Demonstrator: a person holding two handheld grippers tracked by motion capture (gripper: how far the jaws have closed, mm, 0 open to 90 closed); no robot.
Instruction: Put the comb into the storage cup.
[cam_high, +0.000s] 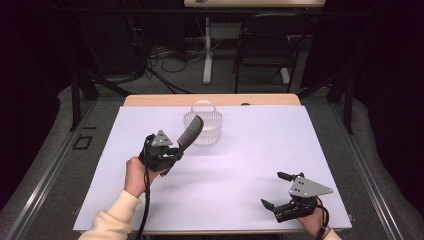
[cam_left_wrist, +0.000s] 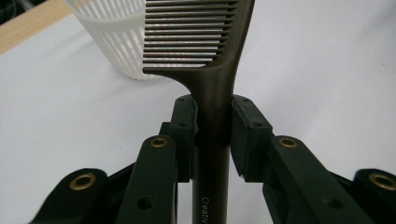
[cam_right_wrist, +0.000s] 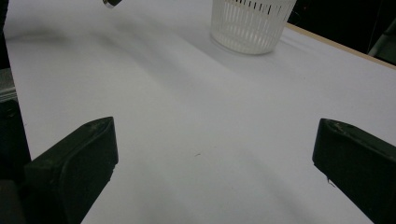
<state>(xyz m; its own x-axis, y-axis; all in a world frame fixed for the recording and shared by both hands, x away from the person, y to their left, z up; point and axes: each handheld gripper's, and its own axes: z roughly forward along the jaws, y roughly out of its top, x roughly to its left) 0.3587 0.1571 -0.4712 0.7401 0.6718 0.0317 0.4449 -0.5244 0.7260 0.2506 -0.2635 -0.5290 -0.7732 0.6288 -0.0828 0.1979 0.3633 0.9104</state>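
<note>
Lettering on comb (cam_left_wrist: 212, 93) handle, left gripper view.

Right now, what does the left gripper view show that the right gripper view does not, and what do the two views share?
The left gripper view alone shows the dark comb, clamped by its handle between the pads of the left gripper, with its teeth pointing toward the basket. The right gripper view alone shows the right gripper with its jaws wide apart and nothing between them, above the bare white table. Both views share the white slatted basket standing on that table, and in both it lies ahead of the jaws.
</note>
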